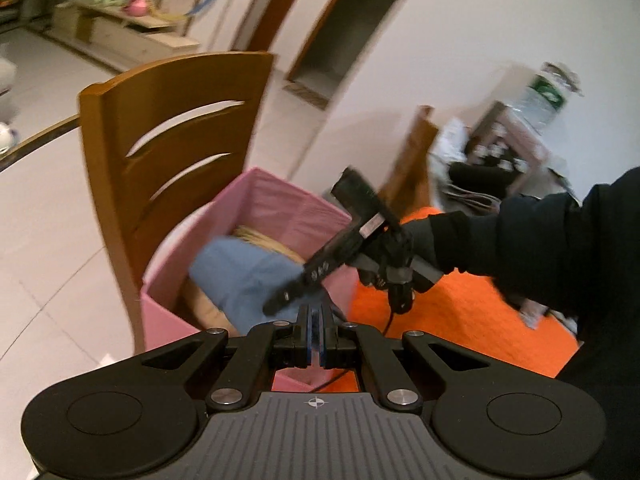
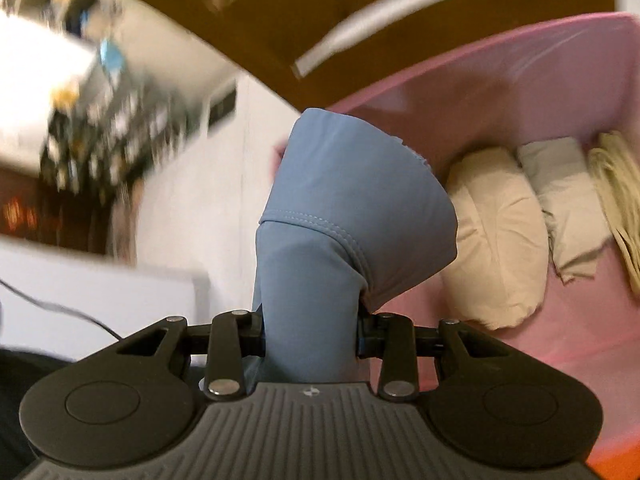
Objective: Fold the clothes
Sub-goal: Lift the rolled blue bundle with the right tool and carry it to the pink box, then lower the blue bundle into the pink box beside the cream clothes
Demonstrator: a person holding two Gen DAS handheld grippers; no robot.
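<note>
Blue stretch fabric, a folded garment [image 2: 344, 216], is clamped between the fingers of the right claw [image 2: 310, 332], its doubled, stitched hem bulging above the jaws. It is held over the near wall of a pink fabric bin [image 2: 500, 92], at the rim. On the bin's floor three bundles are seen side by side: a cream bundle [image 2: 496, 240] nearest, a grey bundle [image 2: 568, 204] touching it, and a pale yellow striped piece [image 2: 620, 200] against the far wall. A brown wooden chair [image 1: 172, 120] stands just behind the bin, and an orange rug [image 1: 460, 312] is seen beside it.

The left claw [image 1: 316, 334] is closed, its blue pads nearly touching with nothing between them, and it is kept just outside the bin's near wall.

Both views are smeared by motion, so the direction of travel cannot be told. Two stages are fitted by this: a folded garment being lowered beside the stored bundles, or a garment being lifted out for folding. Whichever it is, the grip must be kept firm on the slippery cloth, and the bin's soft rim must be cleared so that the fold is not dragged open
</note>
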